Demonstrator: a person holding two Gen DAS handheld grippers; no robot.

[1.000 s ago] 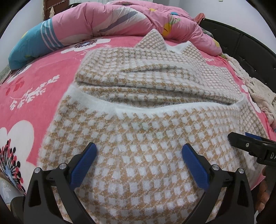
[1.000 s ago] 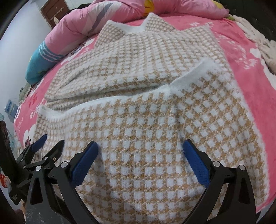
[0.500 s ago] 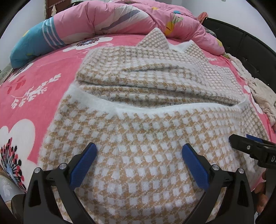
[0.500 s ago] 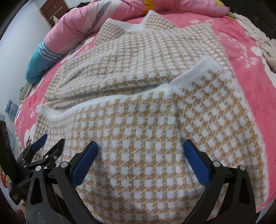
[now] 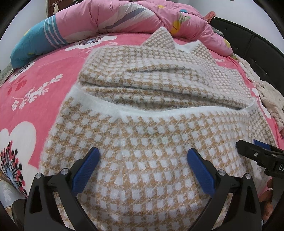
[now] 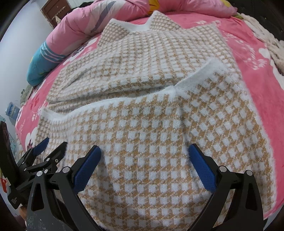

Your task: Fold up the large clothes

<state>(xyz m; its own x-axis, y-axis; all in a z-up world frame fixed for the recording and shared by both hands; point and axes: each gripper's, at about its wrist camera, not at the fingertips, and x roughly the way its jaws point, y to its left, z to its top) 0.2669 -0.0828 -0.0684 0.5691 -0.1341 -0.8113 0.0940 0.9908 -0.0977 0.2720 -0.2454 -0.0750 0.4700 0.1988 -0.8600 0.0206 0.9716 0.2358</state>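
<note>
**Both jaws spread wide over the folded sweater**

My left gripper point(image 5: 143, 156) stands wide open with nothing between its blue pads point(image 5: 85, 169), low in the frame over the fuzzy tan-and-white checked knit sweater point(image 5: 150, 135). My right gripper point(image 6: 144, 156) is spread just as wide and grips nothing. The sweater fills the middle of both views, its white-trimmed hem point(image 6: 110, 104) folded up across the body, its collar points toward the top. It lies on the pink flower-printed bedsheet point(image 5: 44, 78). A rumpled pink quilt point(image 5: 124, 16) runs along the top edge. A cream knitted garment point(image 5: 266, 92) lies at the right edge.
</note>
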